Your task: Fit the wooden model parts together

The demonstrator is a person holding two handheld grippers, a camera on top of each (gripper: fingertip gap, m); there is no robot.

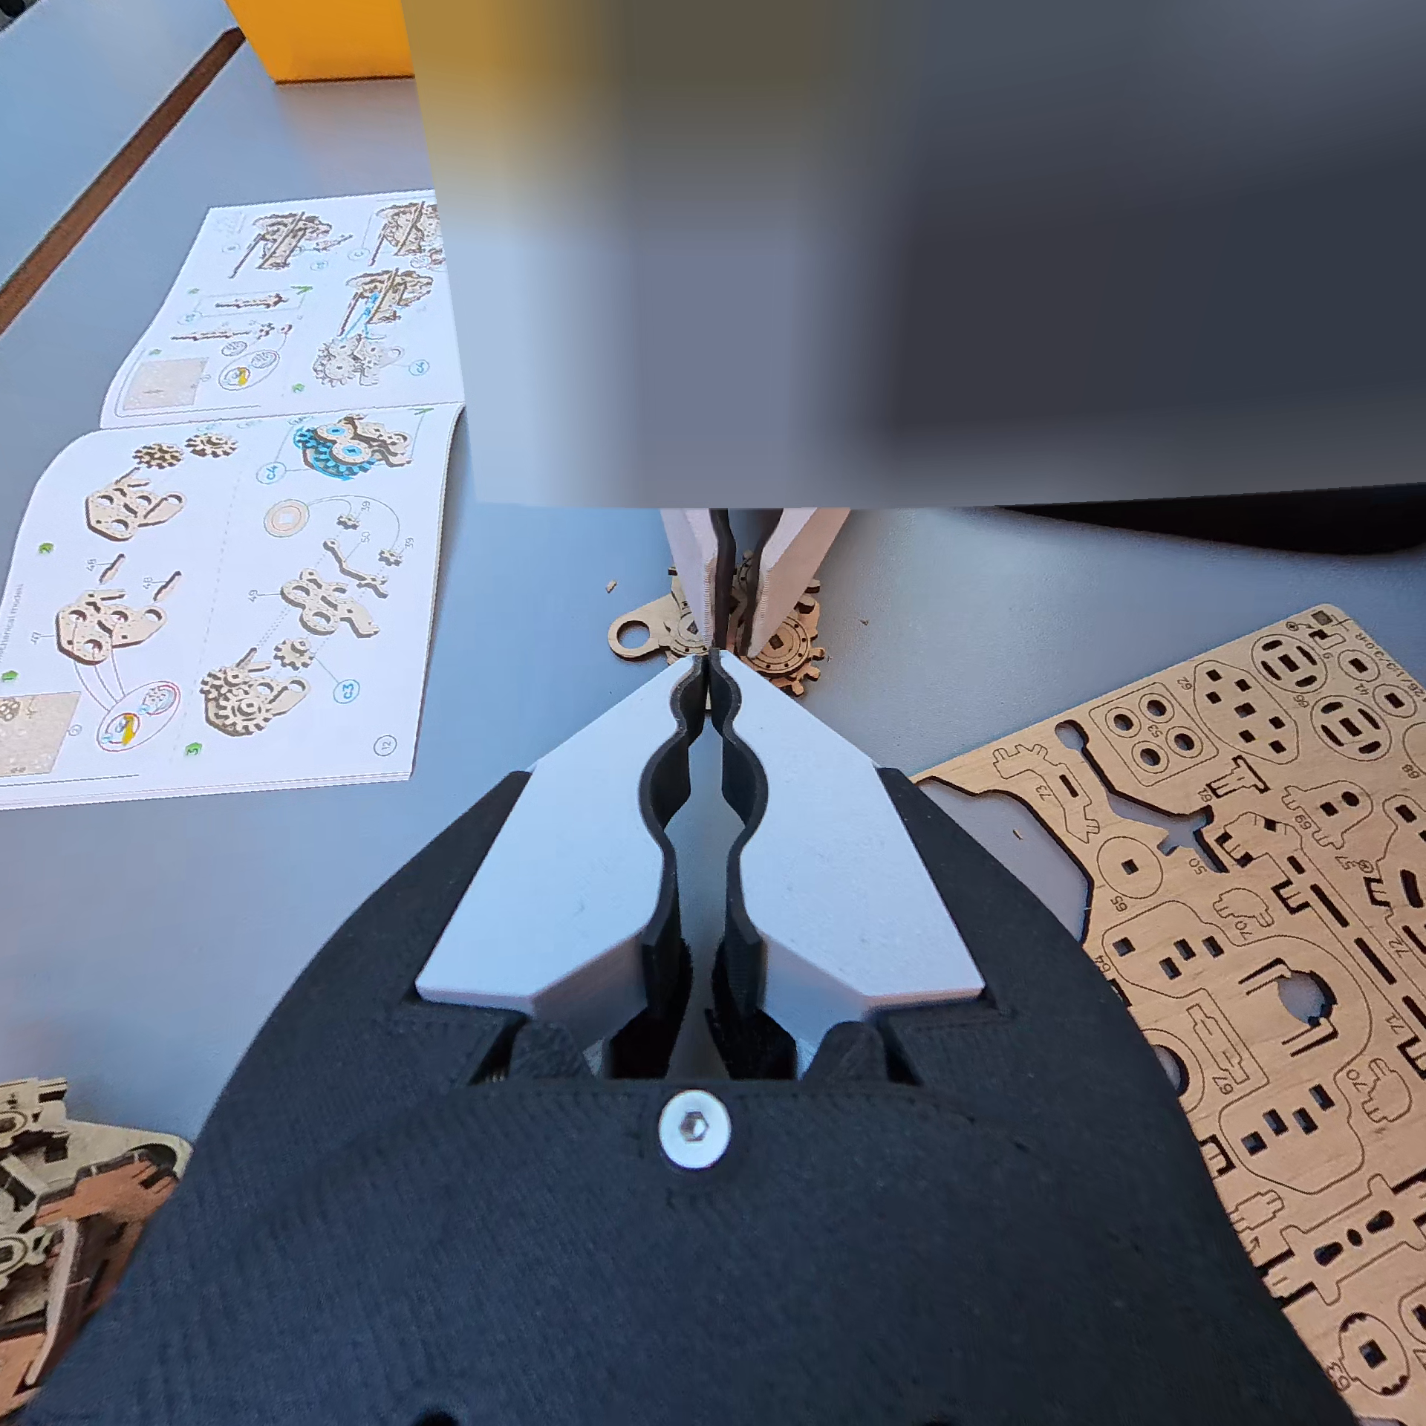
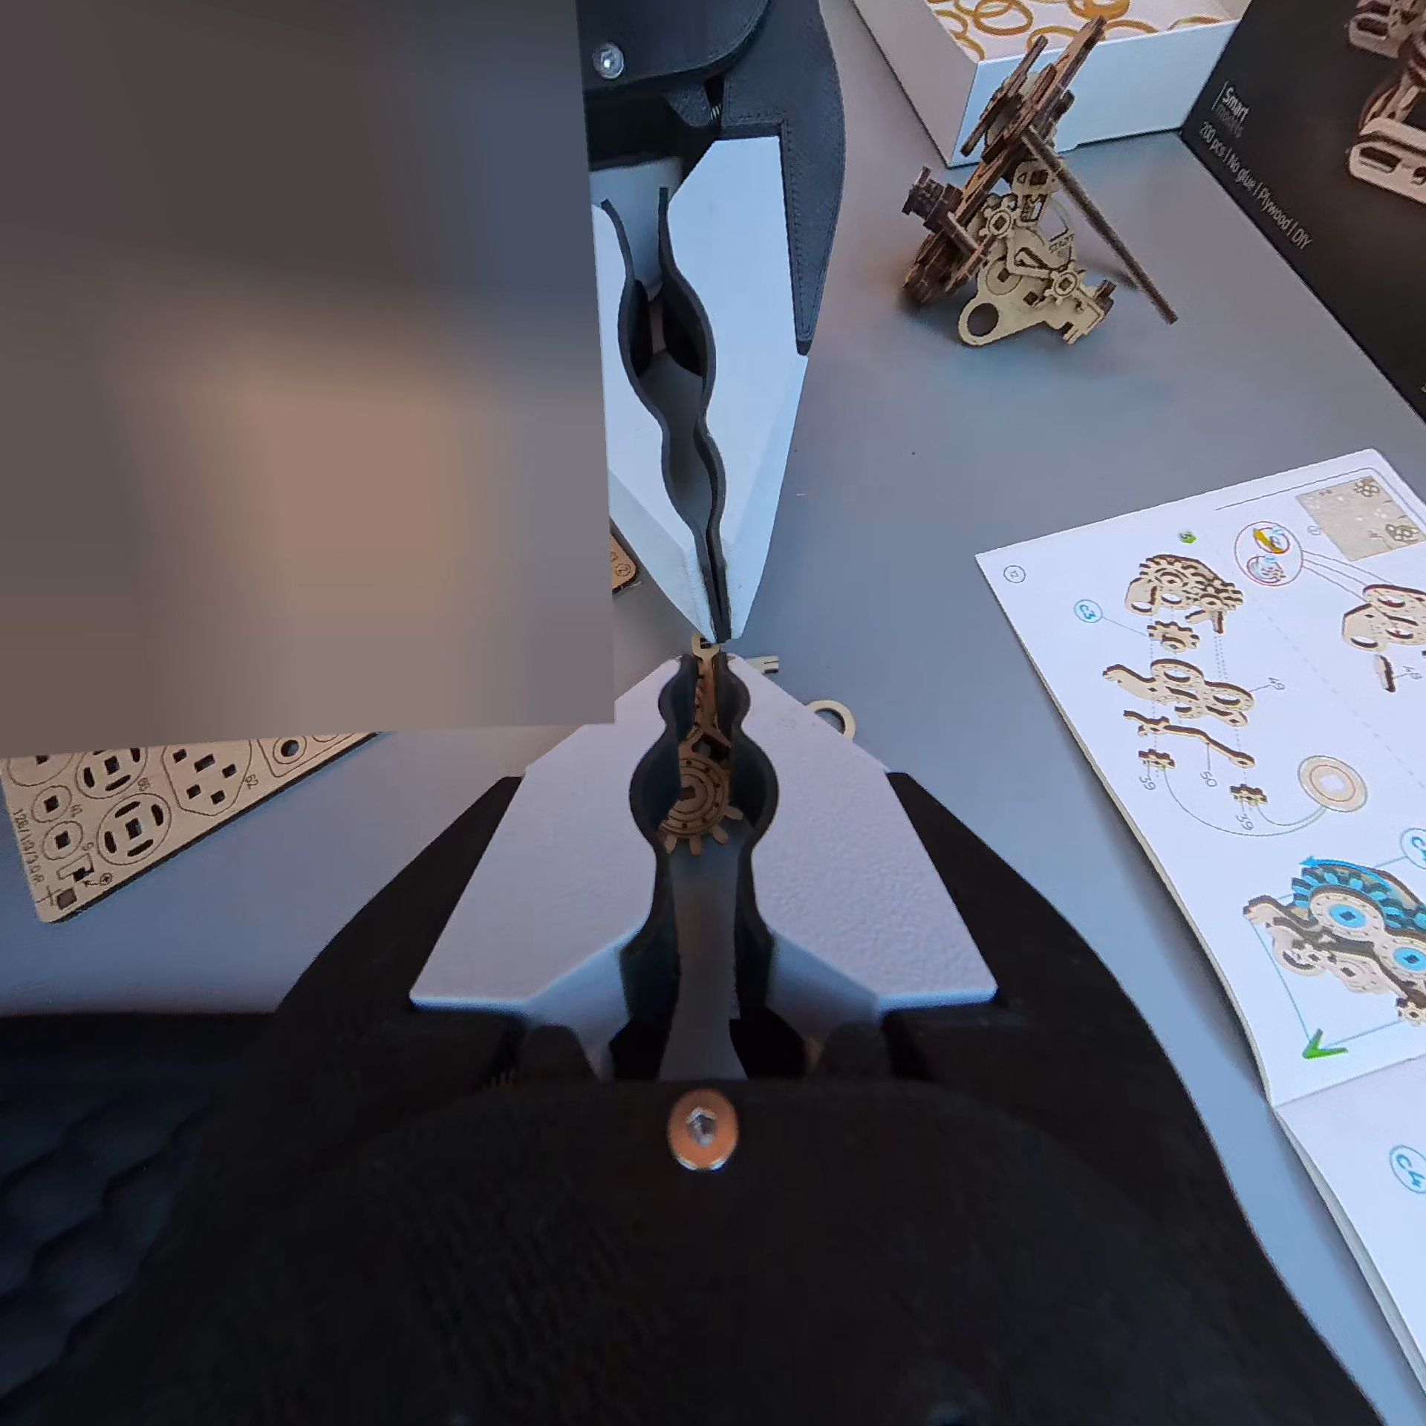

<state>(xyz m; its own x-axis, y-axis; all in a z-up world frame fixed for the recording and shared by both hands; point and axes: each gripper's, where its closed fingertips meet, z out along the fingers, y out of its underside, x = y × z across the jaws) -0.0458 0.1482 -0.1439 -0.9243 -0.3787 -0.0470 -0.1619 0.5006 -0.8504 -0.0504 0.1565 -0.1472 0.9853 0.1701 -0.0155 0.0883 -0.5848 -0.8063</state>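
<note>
Pinching the gear assembly (image 2: 698,779) on edge, the right hand-held gripper (image 2: 704,664) is clenched on it, long axis running away from the camera, toothed wheel nearest. Left hand-held gripper (image 1: 708,664) meets it tip to tip, jaws closed, maybe nipping a tiny piece, can't tell. Looks like mid-fit; next needs careful lining up over the desk (image 1: 1003,586), booklet (image 1: 231,540) left, wooden sheet (image 1: 1235,926) right.

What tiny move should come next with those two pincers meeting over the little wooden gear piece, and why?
Probably a gentle push of the left gripper toward the gear assembly. The right gripper is closed around that assembly on the table, and the left's closed tips meet it nose to nose, seemingly pinching a small part I cannot make out.
</note>
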